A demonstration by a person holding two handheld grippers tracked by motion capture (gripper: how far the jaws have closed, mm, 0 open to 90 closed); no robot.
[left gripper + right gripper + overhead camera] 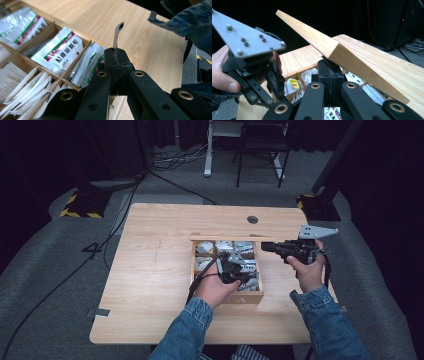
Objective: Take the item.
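The high view shows the right tool (267, 247) clamping the box's raised lid (231, 238) while the left tool (226, 268) pinches a packet (117, 32), not yet lifted out of the box (192, 265).

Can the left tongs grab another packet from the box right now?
Probably not yet. The left tongs are shut on a thin packet, so they are full. The way is free, though: the right tongs hold the lid up off the box.
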